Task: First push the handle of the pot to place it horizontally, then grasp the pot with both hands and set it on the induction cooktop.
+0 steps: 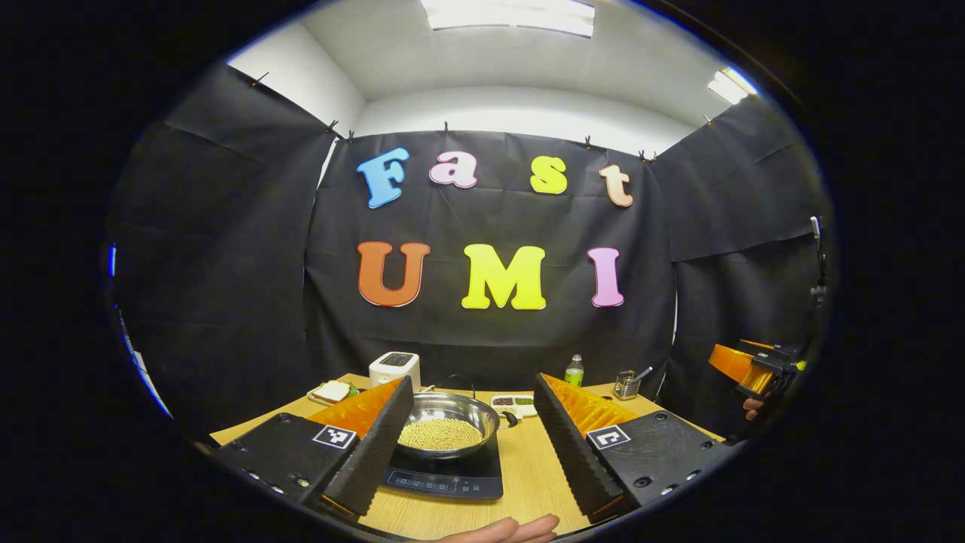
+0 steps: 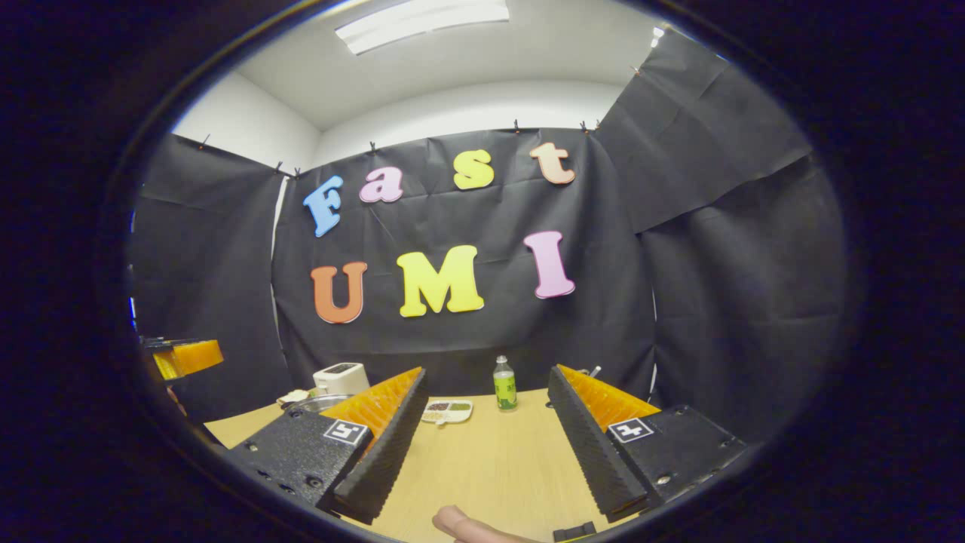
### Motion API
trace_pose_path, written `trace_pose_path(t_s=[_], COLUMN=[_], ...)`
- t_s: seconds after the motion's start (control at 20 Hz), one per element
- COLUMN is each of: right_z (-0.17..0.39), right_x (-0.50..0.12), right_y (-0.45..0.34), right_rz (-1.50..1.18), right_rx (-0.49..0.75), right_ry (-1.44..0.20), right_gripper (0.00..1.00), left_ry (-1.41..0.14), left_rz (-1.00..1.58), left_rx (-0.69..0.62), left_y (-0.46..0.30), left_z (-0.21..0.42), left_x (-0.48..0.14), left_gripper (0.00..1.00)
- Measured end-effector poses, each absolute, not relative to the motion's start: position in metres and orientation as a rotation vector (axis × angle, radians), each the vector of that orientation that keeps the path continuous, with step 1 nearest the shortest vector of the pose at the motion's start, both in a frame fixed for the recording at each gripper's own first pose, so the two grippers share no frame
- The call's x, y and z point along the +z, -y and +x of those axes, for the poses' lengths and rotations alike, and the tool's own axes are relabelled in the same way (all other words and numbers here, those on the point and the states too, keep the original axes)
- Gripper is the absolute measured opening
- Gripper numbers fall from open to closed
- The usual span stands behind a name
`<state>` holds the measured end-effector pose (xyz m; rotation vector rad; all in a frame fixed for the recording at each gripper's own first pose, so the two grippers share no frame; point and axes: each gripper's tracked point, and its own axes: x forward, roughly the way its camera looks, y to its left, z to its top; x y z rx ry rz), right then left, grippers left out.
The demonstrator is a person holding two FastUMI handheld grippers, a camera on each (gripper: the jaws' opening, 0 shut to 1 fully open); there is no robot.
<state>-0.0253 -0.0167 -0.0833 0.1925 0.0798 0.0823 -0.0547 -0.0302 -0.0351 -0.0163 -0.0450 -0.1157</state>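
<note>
Steel pot (image 1: 448, 424), full of pale beans, sits on induction cooktop (image 1: 445, 473), lower centre of left gripper view. Handle (image 1: 507, 417) pokes out at pot's right. Judgement: placement looks done, task at or near end; next move just retreat. Left gripper (image 1: 471, 441) wide open, jaws either side of pot, touching nothing. Right gripper (image 2: 486, 445) wide open, empty, above bare table (image 2: 490, 467).

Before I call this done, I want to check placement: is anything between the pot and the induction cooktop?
Nothing visible. In the left gripper view the pot, full of beans, already sits on the induction cooktop, framed by the open left tongs. The open right tongs hold nothing.
</note>
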Motion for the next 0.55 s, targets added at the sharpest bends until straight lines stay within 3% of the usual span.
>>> trace_pose_path(t_s=[0.05,0.25,0.3,0.35,0.5,0.55], right_z=[-0.026,-0.032,-0.032,-0.033,-0.038,-0.039], right_x=[-0.083,-0.084,-0.083,-0.083,-0.082,-0.081], right_y=[0.019,0.018,0.017,0.017,0.017,0.017], right_rz=[0.188,0.196,0.199,0.202,0.202,0.2], right_rx=[0.074,0.075,0.077,0.079,0.083,0.082], right_ry=[-0.076,-0.082,-0.079,-0.078,-0.07,-0.065], right_gripper=[0.95,0.96,1.0,0.96,0.96,1.0], left_ry=[0.047,0.048,0.046,0.044,0.037,0.038], left_rz=[-0.016,-0.014,-0.012,-0.009,-0.001,0.001], left_rx=[-0.113,-0.12,-0.121,-0.12,-0.121,-0.12], left_y=[0.029,0.033,0.032,0.032,0.032,0.031], left_z=[-0.055,-0.055,-0.055,-0.055,-0.056,-0.057], left_x=[-0.035,-0.036,-0.037,-0.039,-0.042,-0.042], left_gripper=[0.95,0.95,0.95,0.95,0.95,0.95])
